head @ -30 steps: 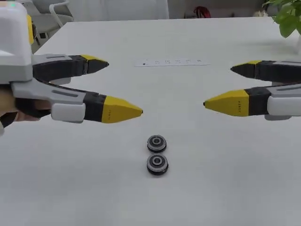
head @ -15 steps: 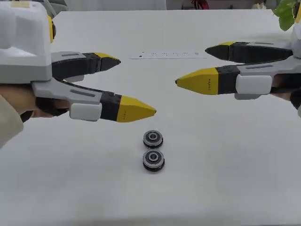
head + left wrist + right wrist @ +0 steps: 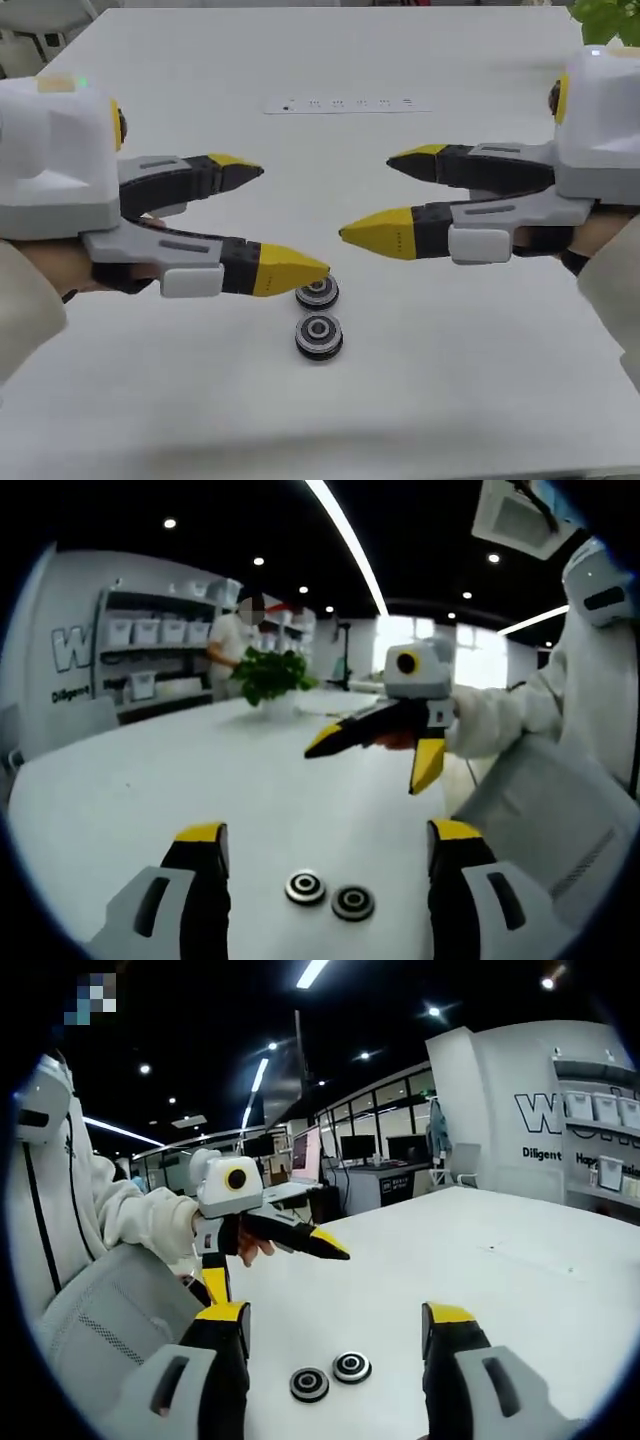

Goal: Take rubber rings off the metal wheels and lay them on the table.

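Two metal wheels (image 3: 319, 336) lie flat on the bench (image 3: 450, 390), one just behind the other, each with its dark rubber ring (image 3: 299, 337) on the rim. The left gripper (image 3: 295, 219) and right gripper (image 3: 364, 198) hang over them, pointing at each other, fingers spread wide and empty on both. That facing pose probably lets one pin a wheel while the other peels its ring; no ring is off yet
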The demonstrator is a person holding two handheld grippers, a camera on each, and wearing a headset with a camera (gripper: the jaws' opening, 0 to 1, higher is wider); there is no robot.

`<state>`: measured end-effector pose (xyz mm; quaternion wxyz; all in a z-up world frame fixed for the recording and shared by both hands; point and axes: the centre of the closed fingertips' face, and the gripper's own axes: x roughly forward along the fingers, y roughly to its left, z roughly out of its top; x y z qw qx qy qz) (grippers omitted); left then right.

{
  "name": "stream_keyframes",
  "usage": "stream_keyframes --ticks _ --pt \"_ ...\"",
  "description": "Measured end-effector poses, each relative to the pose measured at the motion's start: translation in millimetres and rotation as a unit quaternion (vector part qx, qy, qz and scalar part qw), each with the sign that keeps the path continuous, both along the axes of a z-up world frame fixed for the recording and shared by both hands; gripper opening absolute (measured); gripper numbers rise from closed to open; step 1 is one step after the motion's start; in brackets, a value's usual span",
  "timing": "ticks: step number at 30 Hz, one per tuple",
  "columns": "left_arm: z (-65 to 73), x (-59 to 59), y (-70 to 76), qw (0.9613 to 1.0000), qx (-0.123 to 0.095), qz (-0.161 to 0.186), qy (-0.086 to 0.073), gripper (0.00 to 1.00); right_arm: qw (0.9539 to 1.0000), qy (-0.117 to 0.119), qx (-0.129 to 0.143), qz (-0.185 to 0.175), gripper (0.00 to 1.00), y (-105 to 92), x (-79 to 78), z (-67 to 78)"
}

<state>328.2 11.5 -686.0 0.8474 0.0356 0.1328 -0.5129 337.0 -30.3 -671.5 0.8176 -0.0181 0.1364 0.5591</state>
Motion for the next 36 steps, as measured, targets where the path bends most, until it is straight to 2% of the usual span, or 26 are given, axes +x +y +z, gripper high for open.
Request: stream_keyframes --ticks 5,12,15,20,27,36 --pt "-15.2 -5.1 1.0 0.9998 0.017 -0.006 0.009 0.80 0.9999 0.007 -0.012 0.003 0.64 1.2 -3.8 -11.2" --pt "-18.3 -7.0 4.7 0.9998 0.014 0.002 0.014 0.77 0.9991 0.022 -0.033 0.014 0.61 4.5 -11.8 -27.4" --pt "-21.8 -8.5 6.9 0.9996 0.023 0.002 0.016 0.76 0.9986 0.028 -0.040 0.020 0.61 6.2 -15.8 -31.6" --pt "-21.6 -9.4 8.0 0.9996 0.023 0.003 0.016 0.75 0.9971 0.037 -0.057 0.035 0.61 11.3 -24.5 -41.6" --pt "-25.2 -11.9 5.5 0.9994 0.031 -0.003 0.015 0.73 0.9951 0.044 -0.076 0.046 0.60 14.2 -30.4 -53.6" --pt "-42.5 -17.2 -4.2 0.9985 0.041 -0.020 0.032 0.67 0.9912 0.053 -0.102 0.064 0.56 16.7 -36.8 -72.7"
